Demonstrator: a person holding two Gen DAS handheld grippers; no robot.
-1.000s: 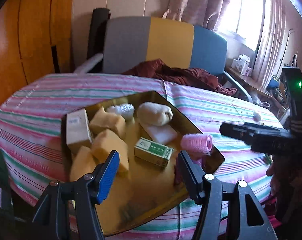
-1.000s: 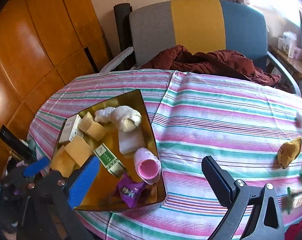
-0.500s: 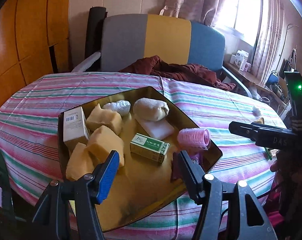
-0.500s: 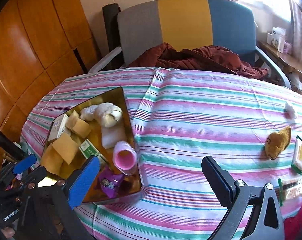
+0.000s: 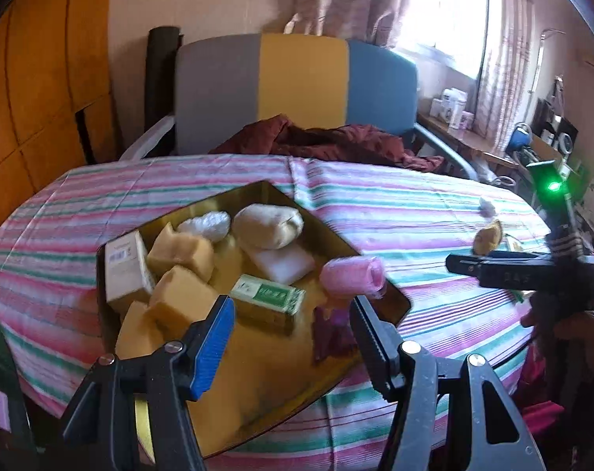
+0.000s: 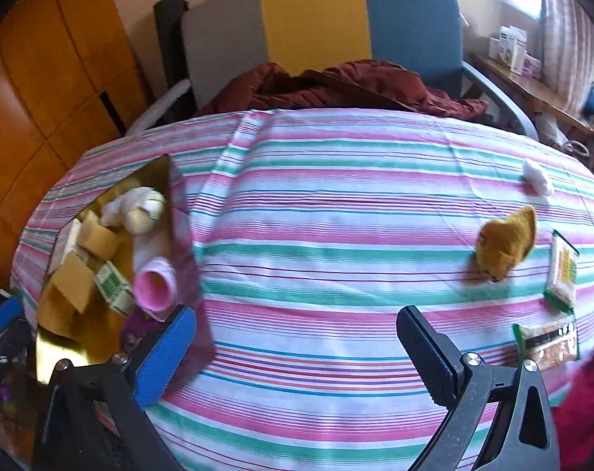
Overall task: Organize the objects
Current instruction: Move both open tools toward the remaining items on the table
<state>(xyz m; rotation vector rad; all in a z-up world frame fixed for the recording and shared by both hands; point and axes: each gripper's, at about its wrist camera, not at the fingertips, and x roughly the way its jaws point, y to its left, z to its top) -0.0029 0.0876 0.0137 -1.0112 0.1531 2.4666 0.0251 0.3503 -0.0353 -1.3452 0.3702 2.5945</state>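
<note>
Left gripper (image 5: 289, 322) spread wide, nothing between the fingers, hovering over the near end of the gold tray (image 5: 257, 384). Same pose as 1 s ago; the camera has only tipped up a little, showing more curtain and window.

Right gripper (image 6: 297, 337) also released and empty, over bare striped tablecloth (image 6: 336, 204). It has swung right since 1 s ago: the tray has slid from the centre-left to the far left edge of the right view, and the loose items on the right are now fully in frame.

Tray contents unchanged: purple wrapper (image 5: 328, 333) nearest, green-and-white box (image 5: 267, 294), pink hair roller (image 5: 351, 274) against the right rim, yellow sponge blocks (image 5: 179, 298), white carton (image 5: 126, 271) at the left wall, white pad (image 5: 277, 261), beige rolled cloth (image 5: 267, 225), white bundle (image 5: 206, 225) at the far end.

Still outside the tray, on the cloth at the right: two green-edged snack packets, one nearer (image 6: 546, 341), one farther (image 6: 562, 271); a mustard plush toy (image 6: 505, 247) just beside the farther packet; a small white wad (image 6: 538, 176) beyond it.

Behind the table: maroon cloth (image 6: 336, 82) piled on the seat of the grey-yellow-blue chair (image 6: 316, 15).
</note>
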